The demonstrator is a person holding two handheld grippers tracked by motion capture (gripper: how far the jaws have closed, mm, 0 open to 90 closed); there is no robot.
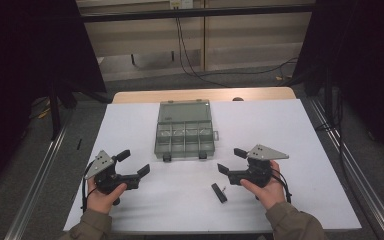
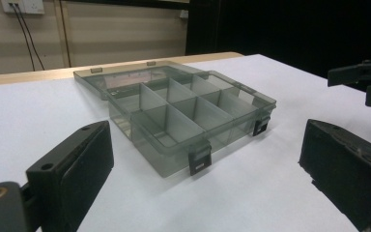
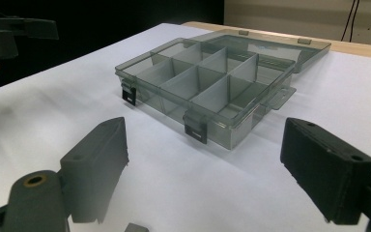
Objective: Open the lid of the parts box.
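Both grippers rest low over the white table (image 1: 300, 130), one to each side of the box (image 1: 185, 131), and neither holds anything. Left gripper (image 1: 133, 163) sits in the person's left hand (image 1: 102, 196) near the table's front-left part, its jaws spread wide and pointing toward the box's near left corner; in the left gripper view the two black pads (image 2: 72, 174) stand far apart with only bare table and the box between them. Right gripper (image 1: 232, 161) is held by the right hand (image 1: 265, 189) at the front right, its jaws likewise wide apart and empty, aimed at the box's near right corner; its pads (image 3: 326, 169) frame the box from the other side. Each carries a grey three-cornered plate (image 1: 267, 151) on top. The table's wooden far edge (image 1: 205, 94) shows beyond the white sheet. The box, a clear grey-green organiser, lies in the middle of the table toward its far side, well apart from both grippers, with its lid (image 1: 185, 111) folded flat behind it. Dividers split the tray into compartments, which look empty. Two dark latches (image 2: 200, 162) hang at its front wall. A small black bar (image 1: 219, 192) lies on the table just in front of the right gripper, with a tiny pale piece (image 1: 223, 188) beside it.
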